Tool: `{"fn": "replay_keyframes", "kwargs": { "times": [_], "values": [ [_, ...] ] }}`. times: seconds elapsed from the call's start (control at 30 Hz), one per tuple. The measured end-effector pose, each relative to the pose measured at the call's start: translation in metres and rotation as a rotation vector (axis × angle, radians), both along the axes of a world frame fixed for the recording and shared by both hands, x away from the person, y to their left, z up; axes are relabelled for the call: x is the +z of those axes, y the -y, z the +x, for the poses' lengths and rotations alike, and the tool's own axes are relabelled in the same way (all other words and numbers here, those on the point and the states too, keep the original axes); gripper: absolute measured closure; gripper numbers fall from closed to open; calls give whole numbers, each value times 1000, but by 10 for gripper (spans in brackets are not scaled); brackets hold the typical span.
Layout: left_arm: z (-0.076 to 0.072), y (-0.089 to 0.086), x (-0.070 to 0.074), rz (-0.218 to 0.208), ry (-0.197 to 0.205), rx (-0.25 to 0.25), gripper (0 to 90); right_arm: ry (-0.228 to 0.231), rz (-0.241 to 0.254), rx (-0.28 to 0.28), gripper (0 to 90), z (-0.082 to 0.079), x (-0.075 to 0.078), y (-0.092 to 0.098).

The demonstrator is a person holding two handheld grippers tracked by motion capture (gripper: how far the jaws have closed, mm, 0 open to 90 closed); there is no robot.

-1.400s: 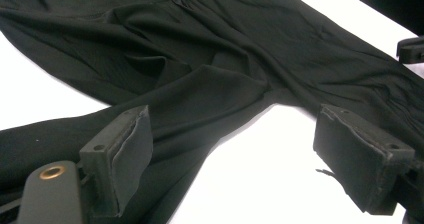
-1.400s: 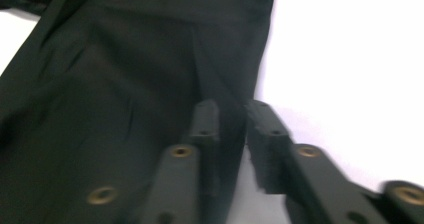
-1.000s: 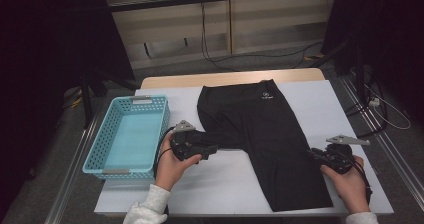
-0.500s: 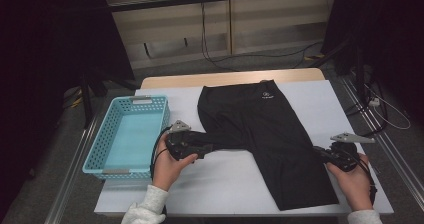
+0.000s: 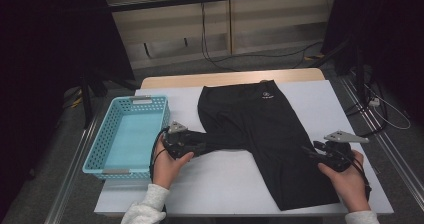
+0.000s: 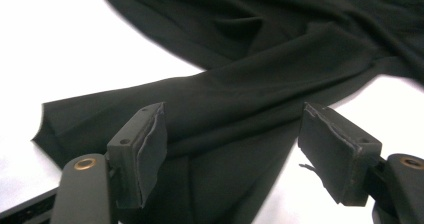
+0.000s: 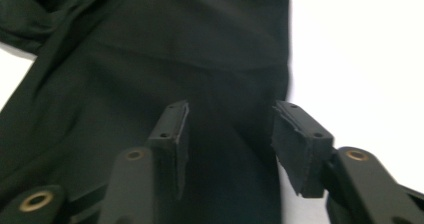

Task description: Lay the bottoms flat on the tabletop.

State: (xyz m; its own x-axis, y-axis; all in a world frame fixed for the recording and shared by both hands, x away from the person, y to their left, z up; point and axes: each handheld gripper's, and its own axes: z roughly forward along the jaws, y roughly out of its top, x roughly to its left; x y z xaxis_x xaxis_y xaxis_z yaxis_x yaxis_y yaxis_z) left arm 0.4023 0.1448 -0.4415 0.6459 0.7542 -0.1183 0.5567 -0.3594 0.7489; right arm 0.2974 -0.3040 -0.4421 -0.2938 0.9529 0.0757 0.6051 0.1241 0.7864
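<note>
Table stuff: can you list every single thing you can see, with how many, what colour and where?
Trousers: one, black, spread across the middle of the table, one leg folded toward the basket.
Basket: one, light blue, left end of the table.
Table: one, white top.
Cables: several, dark, on the floor beyond the table.
Left tool: one, black, jaws open over the folded leg.
Right tool: one, black, jaws open, just been opening, at the trousers' right edge.

Trousers [image 5: 260, 134] lying across table [image 5: 310, 91] centre (one leg [image 5: 220, 140] folded leftward); basket [image 5: 127, 134] sitting left, just beside.
</note>
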Motion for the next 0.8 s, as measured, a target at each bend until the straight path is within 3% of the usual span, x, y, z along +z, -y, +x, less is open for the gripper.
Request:
{"fn": "replay_keyframes", "kwargs": {
  "times": [0.1,0.13,0.17,0.2,0.27,0.33,0.43,0.47,0.53,0.6,0.67,0.73,0.8],
  "values": [
    [3,-5,-6,33,24,42,370,7,-8,36,446,1,2,-10],
    [3,-7,-9,29,28,75,451,10,-9,45,433,1,3,-13],
    [5,-8,-11,41,11,84,524,9,-4,51,422,1,3,-15],
    [5,-7,-12,67,10,78,535,12,-4,59,418,2,3,-17],
    [4,-3,-12,53,1,70,598,16,-3,72,407,2,4,-20],
    [3,-1,-12,69,7,64,663,13,1,75,396,2,4,-22],
    [0,2,-11,45,-28,67,827,12,8,77,380,1,4,-23],
    [-1,4,-10,30,-56,71,885,13,9,77,377,1,4,-24],
    [-4,6,-7,21,-66,63,899,13,13,81,375,0,4,-25],
    [-8,7,-2,-25,-102,45,900,16,17,88,376,-1,5,-27],
    [-17,11,7,-40,-90,19,900,20,17,97,373,-2,7,-28],
    [-26,14,14,-83,-100,-12,900,25,16,104,368,-2,8,-29],
    [-34,19,16,-94,-115,-50,900,27,18,107,360,-2,8,-30]
  ]
}}
